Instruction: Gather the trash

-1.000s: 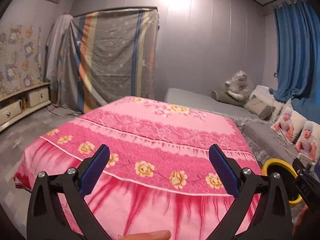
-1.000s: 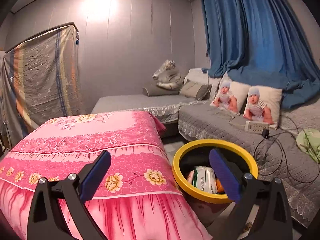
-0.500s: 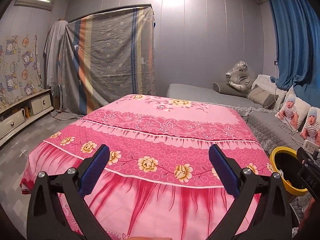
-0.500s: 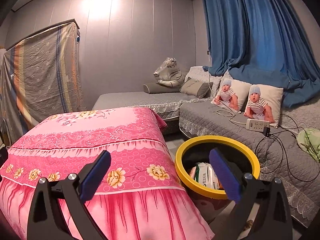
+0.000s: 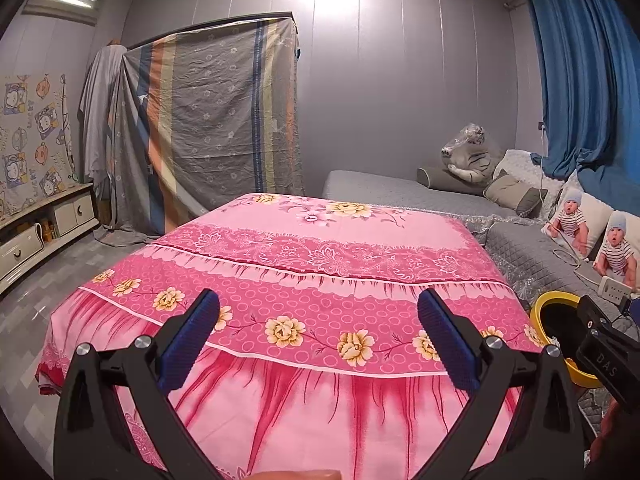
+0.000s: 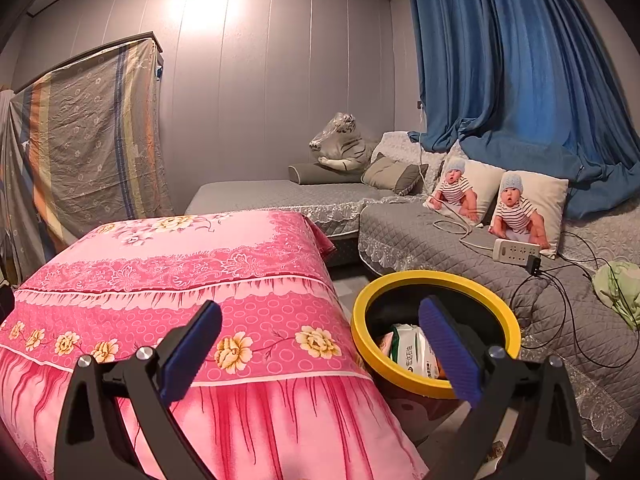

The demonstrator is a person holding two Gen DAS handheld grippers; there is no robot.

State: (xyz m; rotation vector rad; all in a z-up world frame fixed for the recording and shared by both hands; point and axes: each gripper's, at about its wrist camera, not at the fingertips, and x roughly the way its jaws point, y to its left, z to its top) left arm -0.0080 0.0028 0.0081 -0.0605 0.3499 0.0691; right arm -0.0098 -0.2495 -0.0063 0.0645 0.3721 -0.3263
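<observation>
A yellow-rimmed black trash bin [image 6: 436,280] stands on the floor between the pink table and the grey sofa. Inside it lie a white wipes packet [image 6: 412,350] and other wrappers. My right gripper [image 6: 320,344] is open and empty, held in front of the table corner and the bin. The left gripper [image 5: 318,340] is also open and empty, facing the pink flowered tablecloth [image 5: 320,264], whose top shows no loose items. In the left wrist view the bin [image 5: 554,300] peeks out at the right edge behind the other gripper's body.
A grey sofa [image 6: 460,240] with baby-print cushions, a power strip [image 6: 516,250] and cables lies to the right. Blue curtains hang behind it. A striped cloth-covered wardrobe [image 5: 208,120] and a low cabinet [image 5: 44,228] stand at the left.
Both grippers have pulled back and levelled slightly, so the table looks farther off. Both stay open and empty.
</observation>
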